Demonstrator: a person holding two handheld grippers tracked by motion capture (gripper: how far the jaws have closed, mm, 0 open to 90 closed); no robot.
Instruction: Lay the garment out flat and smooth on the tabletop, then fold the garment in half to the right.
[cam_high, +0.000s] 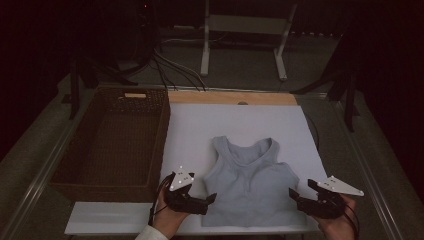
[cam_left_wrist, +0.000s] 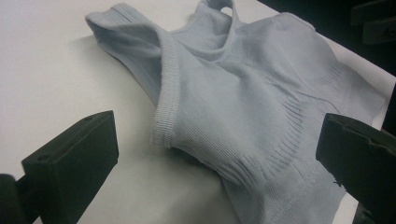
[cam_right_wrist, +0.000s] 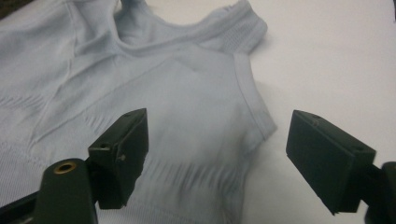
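The pale blue ribbed knit tank top (cam_high: 247, 187) lies flat on the white worktop (cam_high: 190, 130) between the left tongs (cam_high: 209, 199) and right tongs (cam_high: 295, 194), both wide open, holding nothing. Pinch each side hem squarely, gathering both fabric layers before lifting.

Each hand carries a black, blocky gripper. The left gripper (cam_high: 209, 199), just beside the near right corner of the brown woven wicker basket (cam_high: 111, 140), bears a pale grey three-cornered plate dotted with small dark marks, and a thin black cable loops from its rear past the wrist. A white sleeve cuff shows at that wrist. The right gripper (cam_high: 295, 194), well apart from the basket, has a longer grey plate of the same kind and dark cables behind it. Its jaws are matte black rectangular blocks with small screw holes; a brass-ringed hole sits on one arm.
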